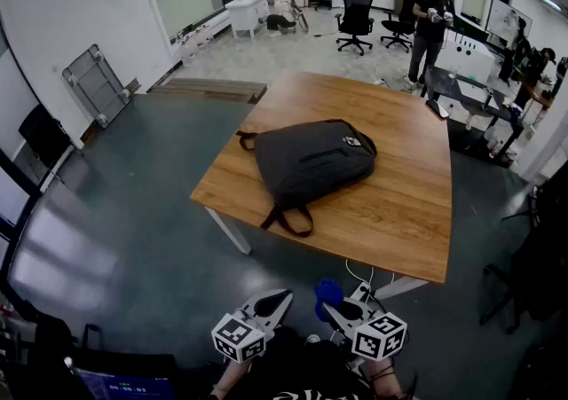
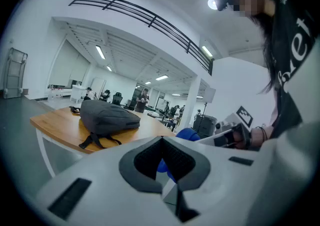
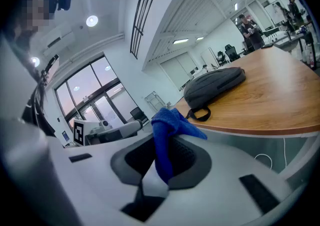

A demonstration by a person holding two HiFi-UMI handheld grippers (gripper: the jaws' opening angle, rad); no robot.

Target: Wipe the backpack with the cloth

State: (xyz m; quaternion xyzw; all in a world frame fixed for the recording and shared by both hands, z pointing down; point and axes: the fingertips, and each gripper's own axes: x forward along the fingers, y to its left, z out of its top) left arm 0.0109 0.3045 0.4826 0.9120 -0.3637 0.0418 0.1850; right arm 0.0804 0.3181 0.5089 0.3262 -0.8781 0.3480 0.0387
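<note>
A dark grey backpack (image 1: 311, 159) lies flat on the wooden table (image 1: 399, 212), its straps trailing toward the near edge. Both grippers hang low in front of the table, well short of it. My right gripper (image 1: 335, 308) is shut on a blue cloth (image 1: 327, 294), which bunches up out of its jaws (image 3: 167, 135). Beside it, my left gripper (image 1: 278, 300) is shut with nothing in it. In the left gripper view the backpack (image 2: 107, 117) sits ahead on the table and the blue cloth (image 2: 188, 134) shows behind the jaws. The right gripper view has the backpack (image 3: 215, 85) beyond the cloth.
A person (image 1: 430, 26) stands at the far end of the room near office chairs (image 1: 355, 21). A cluttered desk (image 1: 470, 92) lies right of the table. A folded metal frame (image 1: 96, 83) leans on the left wall. A cable (image 1: 355, 274) hangs under the table's near edge.
</note>
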